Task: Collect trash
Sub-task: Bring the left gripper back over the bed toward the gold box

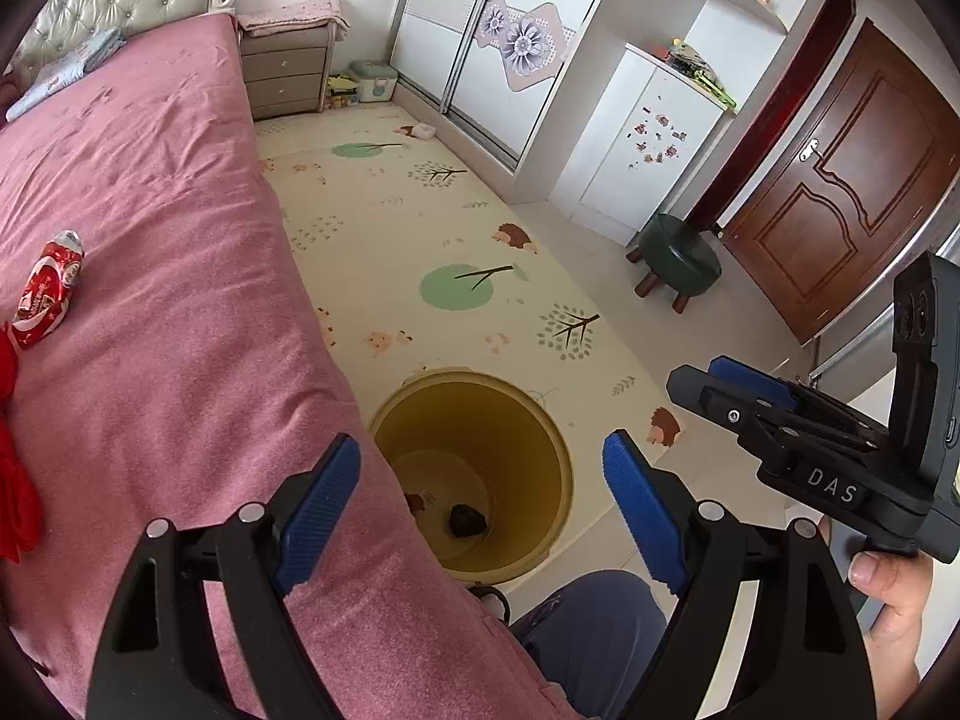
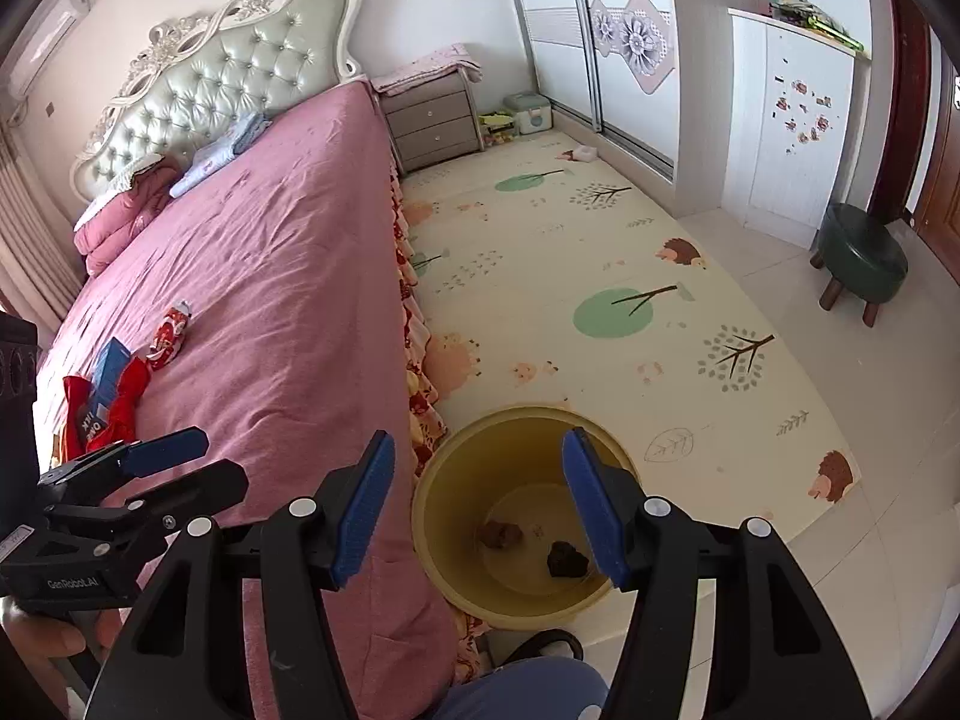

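Observation:
A yellow bin (image 1: 540,450) (image 2: 456,480) stands on the floor beside the bed, with a dark crumpled scrap (image 1: 468,521) (image 2: 566,560) and a brown scrap (image 2: 499,534) at its bottom. My left gripper (image 1: 483,507) is open and empty, above the bed edge and the bin. My right gripper (image 2: 478,507) is open and empty, above the bin. On the pink bed lie a red and white wrapper (image 1: 48,291) (image 2: 170,334), red packets (image 2: 102,414) and a blue box (image 2: 111,369). The right gripper shows in the left wrist view (image 1: 729,381), the left gripper in the right wrist view (image 2: 162,447).
The pink bed (image 1: 150,210) fills the left. A patterned play mat (image 1: 420,228) covers the floor. A green stool (image 1: 678,258) stands near the brown door (image 1: 840,180). A bedside cabinet (image 1: 285,75), a storage box and wardrobes line the far wall. My knee (image 1: 588,630) is below.

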The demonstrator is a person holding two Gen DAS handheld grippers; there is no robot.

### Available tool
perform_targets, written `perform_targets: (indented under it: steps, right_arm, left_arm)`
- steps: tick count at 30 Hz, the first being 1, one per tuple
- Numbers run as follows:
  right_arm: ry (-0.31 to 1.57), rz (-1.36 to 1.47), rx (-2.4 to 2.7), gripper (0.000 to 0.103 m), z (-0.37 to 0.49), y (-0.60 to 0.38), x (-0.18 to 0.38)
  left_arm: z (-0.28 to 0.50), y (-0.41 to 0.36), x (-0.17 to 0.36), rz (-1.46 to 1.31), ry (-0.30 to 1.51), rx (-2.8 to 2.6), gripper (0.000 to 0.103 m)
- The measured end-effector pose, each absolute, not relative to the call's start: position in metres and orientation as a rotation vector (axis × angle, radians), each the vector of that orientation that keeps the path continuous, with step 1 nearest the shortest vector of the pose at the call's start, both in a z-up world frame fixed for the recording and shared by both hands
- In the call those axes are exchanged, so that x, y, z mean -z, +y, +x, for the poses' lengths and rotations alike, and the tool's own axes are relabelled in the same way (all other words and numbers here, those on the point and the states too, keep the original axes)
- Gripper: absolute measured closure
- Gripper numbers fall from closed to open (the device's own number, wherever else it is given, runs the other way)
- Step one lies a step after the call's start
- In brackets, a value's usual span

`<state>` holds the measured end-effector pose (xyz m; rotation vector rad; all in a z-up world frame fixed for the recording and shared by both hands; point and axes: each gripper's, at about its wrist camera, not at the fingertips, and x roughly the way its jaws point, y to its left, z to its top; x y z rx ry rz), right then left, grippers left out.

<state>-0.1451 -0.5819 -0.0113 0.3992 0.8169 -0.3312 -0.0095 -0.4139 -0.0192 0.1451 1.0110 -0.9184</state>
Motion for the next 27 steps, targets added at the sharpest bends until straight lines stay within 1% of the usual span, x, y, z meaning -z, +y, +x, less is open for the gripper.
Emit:
perform_targets:
  steps: [8,27]
  right_arm:
    - [0.815,0.342,0.215,0.046,-0.119,-0.524,-0.008]
    - [0.815,0.222,-0.105,0.046,-0.041,-0.328,-0.033]
  left_arm:
    - [-0.005,-0.355,0.001,0.117,0.950,0.840,0.020]
    - [0.036,-0.145,-0.028,0.055,0.844,0.525,0.020]
